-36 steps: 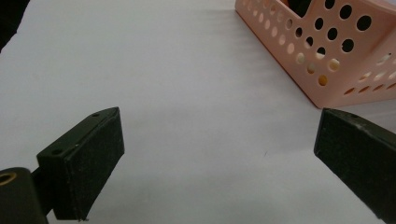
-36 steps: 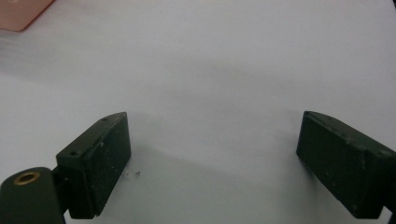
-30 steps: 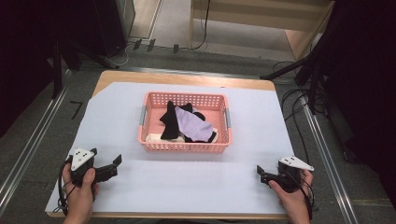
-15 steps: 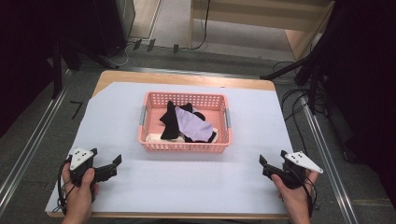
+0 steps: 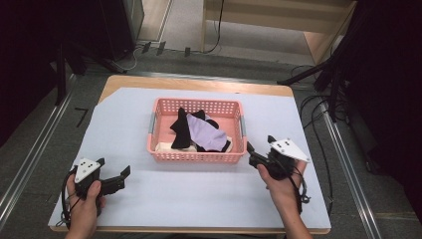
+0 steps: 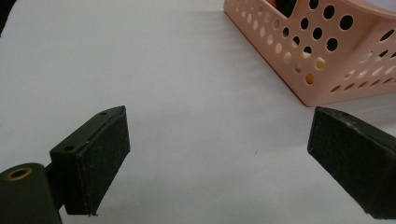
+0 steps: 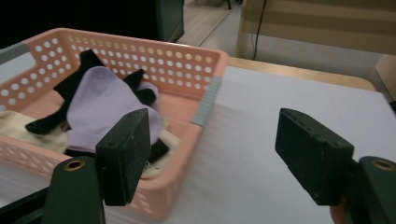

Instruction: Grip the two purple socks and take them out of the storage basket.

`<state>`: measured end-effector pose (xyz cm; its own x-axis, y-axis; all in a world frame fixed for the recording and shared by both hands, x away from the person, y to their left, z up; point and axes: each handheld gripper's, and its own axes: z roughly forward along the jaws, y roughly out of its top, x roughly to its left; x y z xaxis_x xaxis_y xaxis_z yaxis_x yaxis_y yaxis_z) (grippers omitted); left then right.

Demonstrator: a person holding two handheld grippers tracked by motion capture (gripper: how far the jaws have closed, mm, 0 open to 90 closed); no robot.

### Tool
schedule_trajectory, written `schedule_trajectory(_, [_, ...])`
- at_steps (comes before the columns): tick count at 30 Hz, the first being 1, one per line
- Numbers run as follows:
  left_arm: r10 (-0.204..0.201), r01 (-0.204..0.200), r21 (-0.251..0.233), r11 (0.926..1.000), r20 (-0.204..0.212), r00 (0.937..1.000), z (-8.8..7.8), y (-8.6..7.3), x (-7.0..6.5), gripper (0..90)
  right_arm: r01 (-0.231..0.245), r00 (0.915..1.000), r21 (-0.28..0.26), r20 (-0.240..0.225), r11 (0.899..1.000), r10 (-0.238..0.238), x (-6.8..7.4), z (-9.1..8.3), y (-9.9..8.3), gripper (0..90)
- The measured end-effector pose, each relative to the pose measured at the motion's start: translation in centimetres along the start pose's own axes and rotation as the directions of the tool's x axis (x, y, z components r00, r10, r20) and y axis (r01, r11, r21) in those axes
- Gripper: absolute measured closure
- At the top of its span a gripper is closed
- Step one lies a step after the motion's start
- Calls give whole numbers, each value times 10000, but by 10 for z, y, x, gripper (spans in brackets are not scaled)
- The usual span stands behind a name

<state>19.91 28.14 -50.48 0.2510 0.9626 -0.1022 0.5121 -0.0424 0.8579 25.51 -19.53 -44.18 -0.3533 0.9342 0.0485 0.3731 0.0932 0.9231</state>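
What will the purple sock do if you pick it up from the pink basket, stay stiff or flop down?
The purple sock will probably flop: it is soft cloth, already draped and creased over the black socks. It looks light, so one pinch should lift it. It might drag a neighbour along, since the pile in the pink basket overlaps.

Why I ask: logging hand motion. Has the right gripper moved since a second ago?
Yes. The right gripper moved up the high view toward the pink basket, from near the table's front edge.

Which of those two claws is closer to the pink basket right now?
Right. The right claw sits just off the pink basket at its near right corner; the left claw rests farther off, toward the table's front left.
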Motion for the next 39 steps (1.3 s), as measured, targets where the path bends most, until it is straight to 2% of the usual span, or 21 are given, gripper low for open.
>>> schedule_trajectory(2, [51, -51, 36, 10000, 24, 10000, 0, 0, 0, 64, 184, 9997, -34, -162, 9998, -184, 13, 10, 3, 343])
schedule_trajectory(3, [81, -81, 22, 10000, 41, 10000, 0, 0, -1, 64, 234, 9989, 9, -395, 9997, -234, 19, 14, 5, 378])
schedule_trajectory(5, [121, -122, 43, 9999, 58, 9999, 0, 0, -1, 64, 275, 9958, 176, -881, 9995, -258, 28, 25, 8, 386])
schedule_trajectory(6, [109, -110, 56, 9999, 71, 9999, 0, 0, -1, 64, 236, 9955, 241, -925, 9994, -213, 33, 31, 10, 409])
schedule_trajectory(8, [162, -163, 103, 9998, 92, 9998, 0, 0, -1, 64, 237, 9957, 307, -904, 9992, -208, 41, 42, 12, 448])
schedule_trajectory(9, [175, -176, 104, 9998, 114, 9998, 0, 0, -1, 64, 196, 9959, 344, -890, 9992, -164, 47, 52, 14, 524])
schedule_trajectory(10, [172, -173, 103, 9998, 123, 9998, 0, 0, -1, 64, 286, 9958, 490, -878, 9984, -242, 51, 58, 15, 539])
schedule_trajectory(11, [175, -176, 104, 9998, 130, 9998, 0, 0, -1, 64, 286, 9958, 490, -878, 9984, -242, 51, 58, 15, 539])
schedule_trajectory(12, [186, -188, 110, 9998, 148, 9997, 0, 0, -1, 64, 340, 9965, 642, -788, 9974, -289, 56, 68, 15, 539])
schedule_trajectory(13, [186, -188, 110, 9998, 148, 9997, 0, 0, -1, 65, 340, 9965, 642, -788, 9974, -289, 56, 68, 15, 539])
schedule_trajectory(15, [212, -214, 103, 9997, 180, 9996, 0, 0, -1, 65, 120, 9980, 697, -629, 9975, -76, 58, 77, 16, 544])
schedule_trajectory(18, [222, -224, 75, 9997, 190, 9996, 0, 0, -1, 65, 91, 9993, 772, -366, 9970, -63, 61, 88, 15, 557])
schedule_trajectory(19, [226, -228, 79, 9997, 191, 9996, 0, 0, -1, 66, -49, 9996, 901, -271, 9959, 74, 61, 95, 14, 546])
schedule_trajectory(20, [234, -236, 99, 9997, 185, 9996, 0, 0, -1, 66, -49, 9996, 901, -271, 9959, 74, 61, 95, 14, 546])
schedule_trajectory(22, [239, -241, 102, 9997, 186, 9995, 1, 0, -1, 66, -289, 9989, 1419, -314, 9895, 337, 60, 108, 12, 516])
schedule_trajectory(26, [237, -240, 120, 9996, 216, 9995, 0, 0, -1, 67, -494, 9982, 1760, -255, 9831, 547, 61, 116, 11, 505])
schedule_trajectory(28, [248, -251, 147, 9996, 232, 9994, 1, 0, -1, 67, -686, 9960, 1994, -433, 9775, 787, 62, 119, 12, 490])
schedule_trajectory(31, [254, -258, 163, 9995, 254, 9994, 1, 0, -1, 69, -707, 9951, 2482, -503, 9661, 857, 67, 125, 12, 468])
schedule_trajectory(34, [285, -288, 118, 9995, 224, 9993, 1, 0, -2, 69, -886, 9918, 2639, -654, 9605, 1094, 73, 128, 13, 440])
schedule_trajectory(36, [267, -271, 129, 9995, 242, 9993, 1, 0, -2, 69, -836, 9913, 2935, -726, 9523, 1094, 78, 130, 12, 417])
schedule_trajectory(39, [296, -299, 113, 9995, 245, 9993, 1, 0, -2, 70, -585, 9953, 3417, -525, 9380, 812, 84, 134, 12, 480])
